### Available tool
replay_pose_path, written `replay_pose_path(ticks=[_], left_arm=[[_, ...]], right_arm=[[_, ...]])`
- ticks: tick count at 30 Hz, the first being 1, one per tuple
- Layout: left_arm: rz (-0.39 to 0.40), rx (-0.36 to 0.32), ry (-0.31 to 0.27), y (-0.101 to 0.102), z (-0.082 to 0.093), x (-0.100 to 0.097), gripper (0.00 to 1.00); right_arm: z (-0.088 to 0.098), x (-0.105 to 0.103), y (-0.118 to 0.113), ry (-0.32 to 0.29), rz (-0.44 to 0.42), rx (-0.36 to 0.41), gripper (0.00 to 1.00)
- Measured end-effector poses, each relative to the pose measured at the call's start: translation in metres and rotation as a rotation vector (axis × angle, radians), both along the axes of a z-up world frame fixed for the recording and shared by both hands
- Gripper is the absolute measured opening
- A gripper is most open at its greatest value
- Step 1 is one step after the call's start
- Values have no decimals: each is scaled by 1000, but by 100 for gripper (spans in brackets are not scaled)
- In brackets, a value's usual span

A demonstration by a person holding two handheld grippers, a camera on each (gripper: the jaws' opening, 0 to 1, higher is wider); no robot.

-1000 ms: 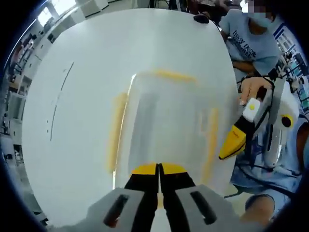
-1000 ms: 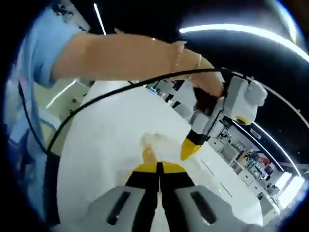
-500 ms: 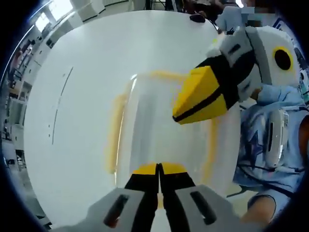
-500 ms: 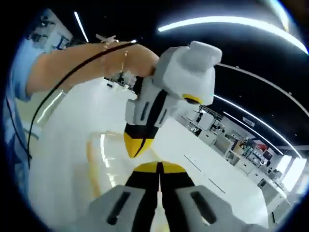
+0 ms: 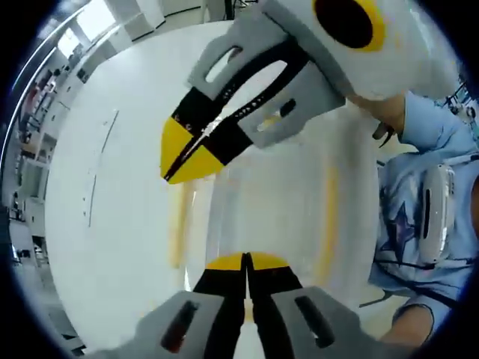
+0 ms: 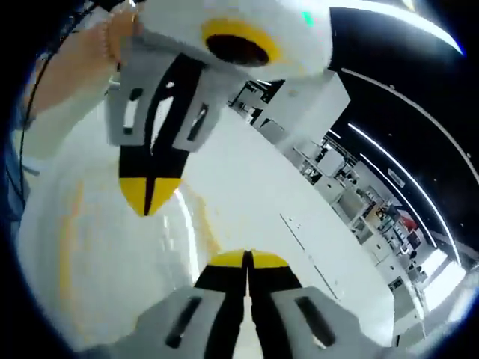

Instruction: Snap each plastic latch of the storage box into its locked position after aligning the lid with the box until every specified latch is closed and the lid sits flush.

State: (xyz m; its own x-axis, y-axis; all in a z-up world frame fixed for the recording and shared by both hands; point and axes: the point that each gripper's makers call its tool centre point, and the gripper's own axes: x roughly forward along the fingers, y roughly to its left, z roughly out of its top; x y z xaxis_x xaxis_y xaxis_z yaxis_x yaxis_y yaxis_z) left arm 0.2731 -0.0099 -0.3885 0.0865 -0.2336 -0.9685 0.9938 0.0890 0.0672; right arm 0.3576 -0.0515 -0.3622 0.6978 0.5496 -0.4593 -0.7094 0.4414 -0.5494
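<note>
In the left gripper view, the left gripper (image 5: 246,263) sits at six o'clock with its jaws pressed together on nothing, its tips over the near edge of the clear storage box (image 5: 262,202), whose yellow latches (image 5: 177,224) run along its sides at nine and three o'clock. The right gripper (image 5: 187,153), jaws likewise closed and empty, reaches in from one o'clock, its yellow tip just above the box's nine-o'clock side. Judging from this, the latch there is best pressed squarely with the closed tip while the left gripper steadies the lid. The white table (image 5: 112,90) spreads toward eleven o'clock; a person in a blue shirt (image 5: 412,217) stands at three o'clock.

In the right gripper view, the right gripper (image 6: 246,260) sits closed at six o'clock and the left gripper (image 6: 152,196) hangs closed at ten o'clock over the blurred box (image 6: 127,262). The grippers crowd each other, which could block a clean press. Shelving (image 6: 352,209) lies beyond at three o'clock.
</note>
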Motion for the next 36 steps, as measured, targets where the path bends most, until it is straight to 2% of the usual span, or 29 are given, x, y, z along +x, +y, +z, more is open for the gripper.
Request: replay_pose_path(ticks=[2, 7, 9, 11, 12, 13, 16, 20, 21, 27, 32, 34, 36], left_arm=[[-1, 0, -2, 0, 0, 0, 0], [-6, 8, -14, 0, 0, 0, 0], [-5, 15, -21, -1, -1, -1, 0], [-9, 26, -35, -1, -1, -1, 0], [-11, 31, -39, -1, -1, -1, 0], [-14, 37, -46, -1, -1, -1, 0], [-23, 49, -66, 0, -1, -1, 0], [-30, 52, -75, 0, -1, 1, 0], [-32, 51, -75, 0, -1, 1, 0], [-24, 38, -61, 0, -1, 2, 0], [-23, 39, -55, -1, -1, 2, 0], [-20, 46, -57, -1, -2, 2, 0], [-15, 61, -63, -1, -2, 2, 0]], right_arm=[[-5, 6, 0, 30, 6, -15, 0], [-5, 17, 3, 55, 9, -15, 0], [-11, 17, 9, 96, 38, -26, 0], [-22, 16, 12, 150, 73, -79, 0], [-22, 19, 14, 146, 79, -81, 0], [-27, 16, 14, 179, 110, -114, 0], [-30, 18, 20, 199, 176, -138, 0], [-35, 14, 23, 299, 268, -134, 0], [-35, 10, 26, 326, 326, -121, 0], [-37, 6, 29, 469, 443, -61, 0], [-49, 14, 27, 538, 480, -45, 0], [-51, 10, 32, 590, 522, 19, 0], [-51, 10, 32, 595, 526, 23, 0]])
